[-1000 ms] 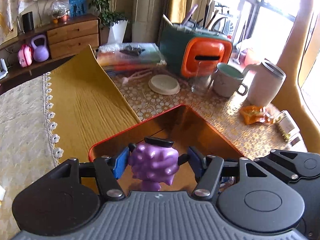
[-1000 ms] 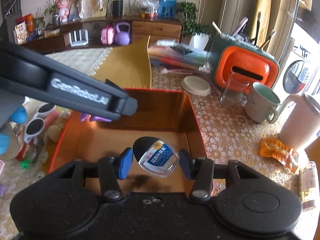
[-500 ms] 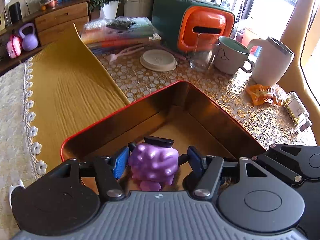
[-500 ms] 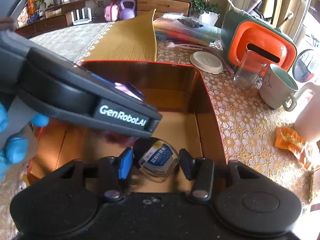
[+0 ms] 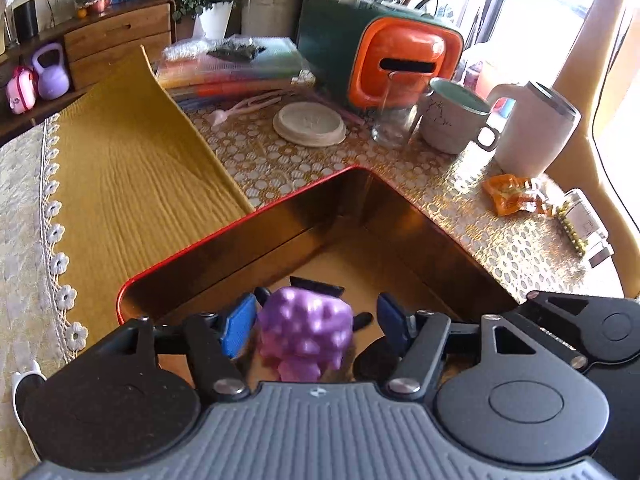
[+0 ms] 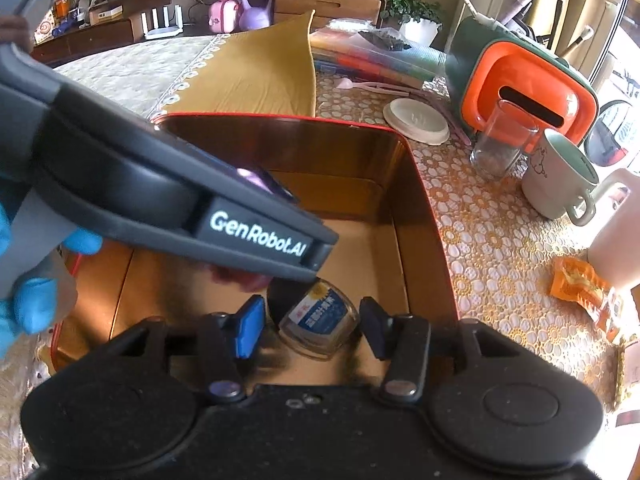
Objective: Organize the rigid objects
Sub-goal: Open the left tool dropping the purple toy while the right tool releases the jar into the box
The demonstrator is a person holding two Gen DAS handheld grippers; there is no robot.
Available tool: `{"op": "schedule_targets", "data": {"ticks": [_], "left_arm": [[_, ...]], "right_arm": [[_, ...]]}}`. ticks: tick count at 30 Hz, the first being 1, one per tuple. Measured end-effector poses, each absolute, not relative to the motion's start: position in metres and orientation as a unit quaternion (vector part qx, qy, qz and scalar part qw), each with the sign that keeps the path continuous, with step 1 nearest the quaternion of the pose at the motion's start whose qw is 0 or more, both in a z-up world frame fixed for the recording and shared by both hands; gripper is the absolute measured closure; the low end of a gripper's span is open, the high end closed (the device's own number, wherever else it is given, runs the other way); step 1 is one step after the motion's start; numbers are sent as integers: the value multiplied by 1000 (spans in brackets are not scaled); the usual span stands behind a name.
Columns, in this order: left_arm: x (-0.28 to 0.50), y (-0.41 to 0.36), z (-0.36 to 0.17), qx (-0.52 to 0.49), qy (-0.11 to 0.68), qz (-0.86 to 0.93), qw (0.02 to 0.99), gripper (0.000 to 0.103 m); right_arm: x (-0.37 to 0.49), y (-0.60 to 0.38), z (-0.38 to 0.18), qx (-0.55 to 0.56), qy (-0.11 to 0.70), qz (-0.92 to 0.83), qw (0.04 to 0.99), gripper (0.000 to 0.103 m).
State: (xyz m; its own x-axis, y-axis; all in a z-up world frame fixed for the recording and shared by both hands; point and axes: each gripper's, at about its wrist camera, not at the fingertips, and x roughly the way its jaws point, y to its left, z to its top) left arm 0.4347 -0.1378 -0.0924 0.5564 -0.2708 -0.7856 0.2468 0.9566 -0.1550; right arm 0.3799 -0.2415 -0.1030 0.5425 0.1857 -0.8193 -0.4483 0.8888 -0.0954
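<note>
A red tin box (image 5: 240,220) with a gold inside stands open on the table; it also shows in the right wrist view (image 6: 424,184). My left gripper (image 5: 316,320) is low inside the box. A purple bumpy toy figure (image 5: 306,332) with a black cap sits between its blue pads (image 5: 240,324), with a gap on the right side. My right gripper (image 6: 312,324) is also in the box. A small clear jar with a blue label (image 6: 320,320) lies between its pads with gaps on both sides. The left gripper's body (image 6: 180,204) crosses the right wrist view.
Behind the box stand a white lid (image 5: 310,124), a glass (image 5: 394,120), a mug (image 5: 456,116), a white tumbler (image 5: 536,132) and an orange-green case (image 5: 400,52). An orange wrapper (image 5: 512,198) lies at the right. A yellow cloth (image 5: 132,184) lies at the left.
Both grippers have sunk deeper into the box. Their jaws have opened: the gaps beside the purple toy and the jar are wider than before.
</note>
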Motion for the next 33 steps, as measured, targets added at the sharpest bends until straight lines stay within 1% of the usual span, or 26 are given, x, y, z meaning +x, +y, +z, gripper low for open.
{"op": "schedule_targets", "data": {"ticks": [1,4,10,12,15,18,20,24,26,30,33], "left_arm": [[434,-137,-90,-16,444,-147,884,32],[428,-135,-82,-18,435,-148,888,32],[409,-128,-65,-18,414,-148,898,32],[400,-125,-59,-19,409,-150,900,32],[386,-120,-49,-17,399,-147,905,32],[370,-115,-38,-12,389,-143,910,32],[360,-111,-31,-7,385,-143,912,32],[338,-102,-17,-5,377,-141,915,32],[326,-97,-10,-4,372,-138,918,32],[304,-83,1,-9,366,-137,920,32],[289,-75,9,-11,360,-136,923,27]], "right_arm": [[379,-242,-103,-148,441,182,866,47],[377,-243,-101,-144,438,179,869,46],[366,-250,-86,-122,421,180,881,38],[360,-251,-79,-117,415,182,884,38],[350,-253,-69,-107,406,185,889,33],[339,-253,-58,-100,398,188,893,32],[330,-253,-51,-97,389,191,896,28],[314,-250,-39,-87,380,197,900,25],[305,-248,-33,-84,374,201,902,21],[288,-243,-24,-81,363,208,905,18],[276,-240,-17,-76,355,214,907,16]]}}
